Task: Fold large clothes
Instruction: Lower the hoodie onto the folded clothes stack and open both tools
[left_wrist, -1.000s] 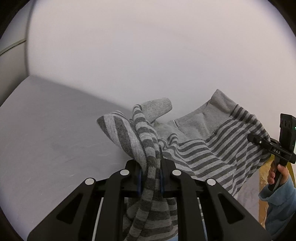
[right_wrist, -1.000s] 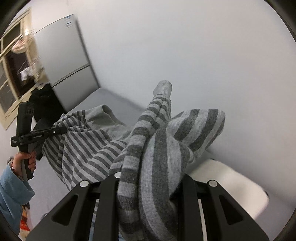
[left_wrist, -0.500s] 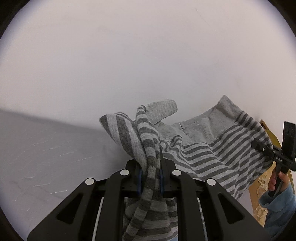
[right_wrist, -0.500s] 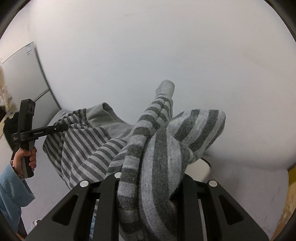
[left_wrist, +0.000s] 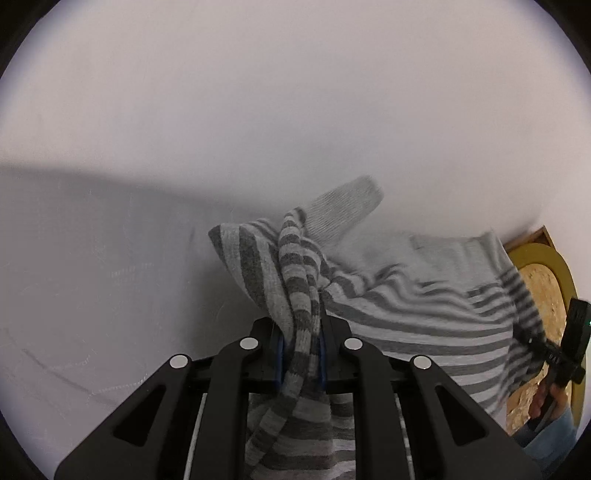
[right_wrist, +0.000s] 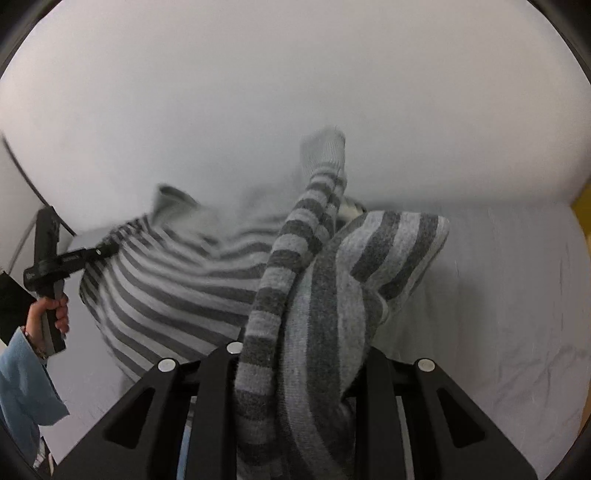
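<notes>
A grey striped sweater hangs stretched in the air between my two grippers. My left gripper is shut on one bunched striped end, with a plain grey cuff sticking up past it. My right gripper is shut on the other bunched end of the sweater, its cuff pointing up. Each gripper also shows in the other's view: the right one at the far right, the left one at the far left, both clamped on the sweater's edge.
A pale grey bed surface lies below and to the left, and also shows on the right in the right wrist view. A white wall fills the background. A yellow-edged wooden board stands at the far right.
Both grippers have swung with the sweater still held. The views tilted toward the wall and bed. The cabinet left the right view. The sweater's body is blurred from motion.
</notes>
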